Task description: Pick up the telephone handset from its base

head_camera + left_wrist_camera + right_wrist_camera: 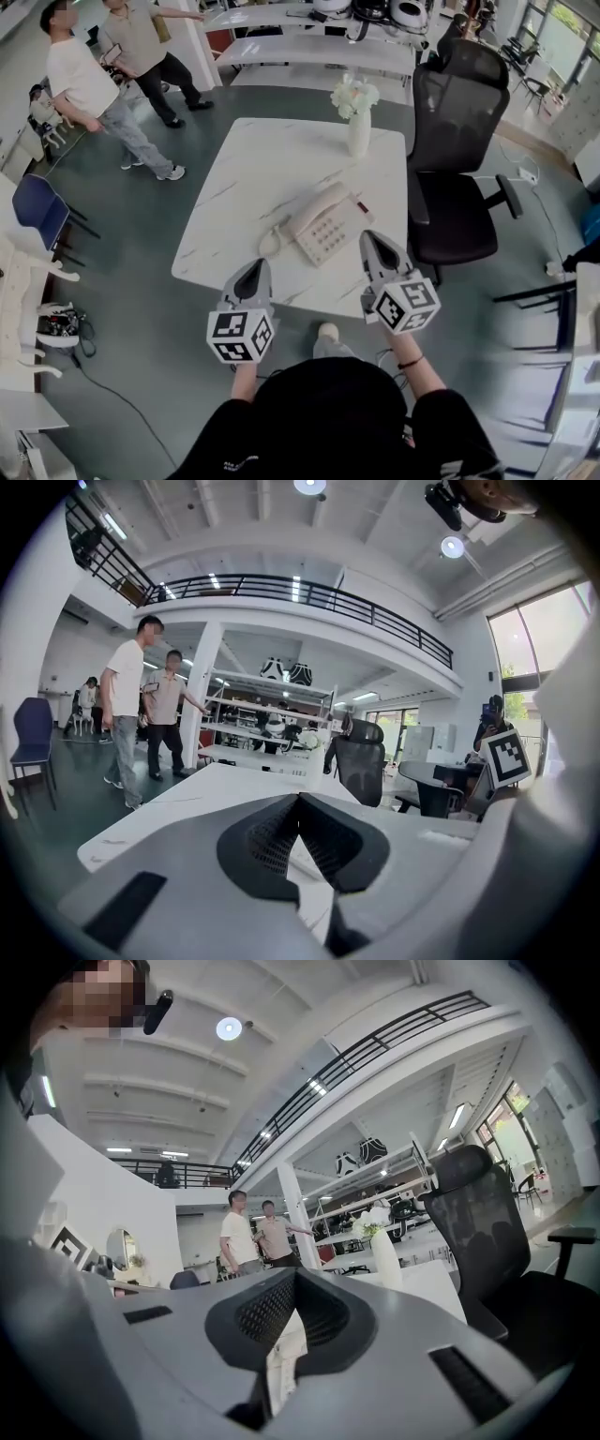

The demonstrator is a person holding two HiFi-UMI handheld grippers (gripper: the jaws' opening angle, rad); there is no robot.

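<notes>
A cream telephone (323, 230) sits near the front edge of the white marble table (272, 159). Its handset (311, 208) lies on the base, left of the keypad, and a coiled cord (270, 242) trails off its near end. My left gripper (253, 269) hovers over the table's front edge, just left of and nearer than the phone, jaws shut and empty. My right gripper (369, 238) is at the phone's right front corner, also shut with nothing in it. In the left gripper view (298, 796) and the right gripper view (295, 1271) the tips meet, and the gripper bodies hide the phone.
A white vase of flowers (358, 127) stands at the table's far right corner. A black office chair (459, 159) is against the table's right side. Two people (94, 84) stand at the far left. A blue chair (37, 211) stands left of the table, and more tables (319, 52) lie behind.
</notes>
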